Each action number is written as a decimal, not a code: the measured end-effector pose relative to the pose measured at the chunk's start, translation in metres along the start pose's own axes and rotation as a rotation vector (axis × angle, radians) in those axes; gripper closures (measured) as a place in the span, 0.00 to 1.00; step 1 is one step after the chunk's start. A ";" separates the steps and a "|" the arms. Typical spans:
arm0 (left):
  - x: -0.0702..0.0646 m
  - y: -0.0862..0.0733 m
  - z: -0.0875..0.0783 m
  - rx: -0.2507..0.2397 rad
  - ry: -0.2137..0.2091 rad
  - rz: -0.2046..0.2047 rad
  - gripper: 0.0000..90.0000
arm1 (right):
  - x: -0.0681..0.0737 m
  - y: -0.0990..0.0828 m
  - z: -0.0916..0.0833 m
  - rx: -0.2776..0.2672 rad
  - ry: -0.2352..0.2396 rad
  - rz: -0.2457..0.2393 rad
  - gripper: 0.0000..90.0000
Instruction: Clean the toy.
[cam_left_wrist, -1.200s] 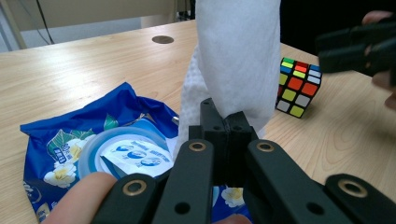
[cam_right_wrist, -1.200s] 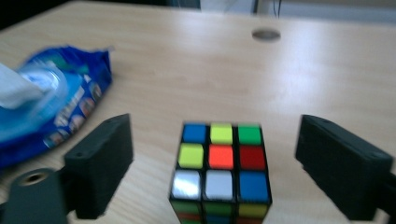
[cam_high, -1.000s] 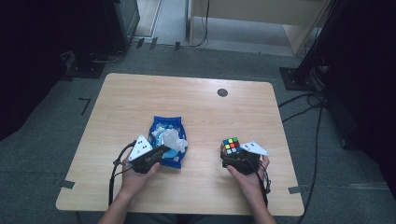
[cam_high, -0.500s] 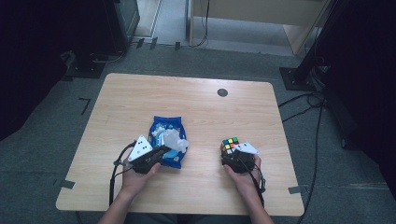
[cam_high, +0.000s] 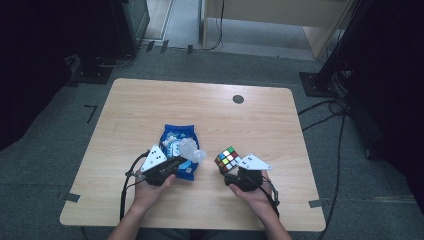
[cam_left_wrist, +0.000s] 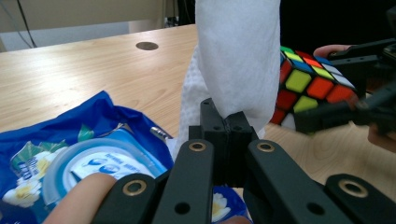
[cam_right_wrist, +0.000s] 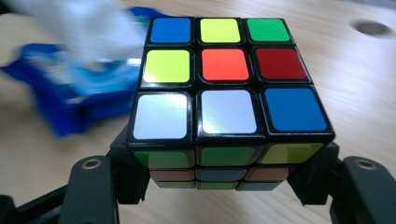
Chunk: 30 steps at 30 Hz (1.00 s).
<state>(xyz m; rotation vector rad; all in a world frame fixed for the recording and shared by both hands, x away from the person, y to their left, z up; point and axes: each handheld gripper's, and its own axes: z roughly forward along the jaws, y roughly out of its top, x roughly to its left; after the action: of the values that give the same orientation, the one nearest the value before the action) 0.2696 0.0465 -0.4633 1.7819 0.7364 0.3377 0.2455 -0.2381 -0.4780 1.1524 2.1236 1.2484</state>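
— Two things are sharing the worktop (cam_high: 150, 105), biggest first: the blue wipe pack (cam_high: 178, 150) is lying near the middle, and the puzzle cube (cam_high: 228, 158) is sitting to its right, gripped just above the wood.

— And the tongs?

— The left tongs (cam_left_wrist: 227, 135) are pressing together on a white wipe (cam_left_wrist: 236, 56), which is standing up out of the pack's opening. The right tongs (cam_right_wrist: 219, 184) have just been closing, and their pads are now squeezing the cube's lower layer from both sides.

— How should the wiping be going, then?

— I'm thinking the right hand should be keeping the cube steady and tilted toward the wipe, while the left is drawing the sheet fully free before rubbing one face at a time; tugging sideways risks dragging the pack along.

— What is each camera adding?

— The left gripper view is showing the pinch on the wipe and a fingertip (cam_left_wrist: 81, 198) resting by the pack's round lid. The right gripper view is showing the cube's top stickers sharply, with the pack blurred behind.
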 end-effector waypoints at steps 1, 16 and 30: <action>-0.002 0.001 0.000 0.000 -0.006 0.004 1.00 | 0.007 0.002 0.001 -0.001 0.018 -0.030 0.38; -0.040 0.010 0.015 0.062 -0.106 0.111 1.00 | 0.044 0.006 0.020 0.087 0.061 -0.128 0.38; -0.031 0.010 0.013 0.079 -0.060 0.080 1.00 | 0.046 0.007 0.008 -0.009 0.061 -0.179 0.38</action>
<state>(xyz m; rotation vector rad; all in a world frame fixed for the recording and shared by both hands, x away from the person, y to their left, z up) 0.2564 0.0157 -0.4545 1.8918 0.6453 0.3104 0.2281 -0.1946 -0.4735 0.9081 2.2081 1.2246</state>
